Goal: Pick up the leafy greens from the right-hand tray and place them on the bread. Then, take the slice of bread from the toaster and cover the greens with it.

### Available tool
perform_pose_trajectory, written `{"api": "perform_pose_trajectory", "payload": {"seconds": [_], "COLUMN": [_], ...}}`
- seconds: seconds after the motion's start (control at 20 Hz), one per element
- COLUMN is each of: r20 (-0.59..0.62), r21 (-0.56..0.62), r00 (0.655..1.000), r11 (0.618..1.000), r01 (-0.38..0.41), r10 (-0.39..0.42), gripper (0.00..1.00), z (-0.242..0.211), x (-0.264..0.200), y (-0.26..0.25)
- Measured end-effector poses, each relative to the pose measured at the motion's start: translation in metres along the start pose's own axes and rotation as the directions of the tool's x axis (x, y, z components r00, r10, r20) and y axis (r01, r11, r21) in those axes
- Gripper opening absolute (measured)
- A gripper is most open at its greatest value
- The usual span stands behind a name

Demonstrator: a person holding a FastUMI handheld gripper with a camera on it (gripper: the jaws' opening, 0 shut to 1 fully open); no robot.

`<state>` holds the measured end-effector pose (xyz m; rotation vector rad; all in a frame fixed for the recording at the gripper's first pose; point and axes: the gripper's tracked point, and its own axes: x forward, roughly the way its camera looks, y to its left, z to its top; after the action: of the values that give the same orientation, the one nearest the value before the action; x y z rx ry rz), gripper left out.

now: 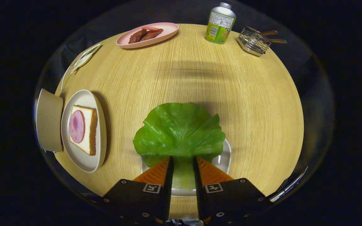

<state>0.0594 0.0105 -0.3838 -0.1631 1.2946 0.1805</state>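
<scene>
The gripper pinches the pale stem of a broad, ruffled, glossy leaf, fingers narrowly parted and pressing it from both sides above a white tray. The leaf fans away from the fingers. Left, square bread with a round ham slice lies on an oval plate. Beyond it, the grained wood table holds a pink dish, a can and a wire rack.

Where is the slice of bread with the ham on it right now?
In the gripper view, the bread slice with ham lies on a white plate to the left of the lettuce leaf held between the fingers.
</scene>
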Motion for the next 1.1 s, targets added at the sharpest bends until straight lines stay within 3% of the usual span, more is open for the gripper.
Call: {"api": "perform_pose_trajectory", "payload": {"seconds": [0.15,0.2,0.65,1.1], "r20": [-0.005,-0.001,0.105,0.179], "r21": [0.037,0.048,0.017,-0.089], "r00": [1.0,1.0,0.994,0.982], "r11": [0.999,0.999,1.0,0.995], "r01": [0.004,0.002,-0.016,-0.052], "r10": [-0.003,-0.002,0.015,0.068], "gripper": [0.07,0.05,0.01,0.01], "z": [-0.002,-0.002,0.018,0.045], "x": [-0.001,-0.005,-0.077,-0.129], "y": [-0.004,-0.006,0.008,0.086]}}
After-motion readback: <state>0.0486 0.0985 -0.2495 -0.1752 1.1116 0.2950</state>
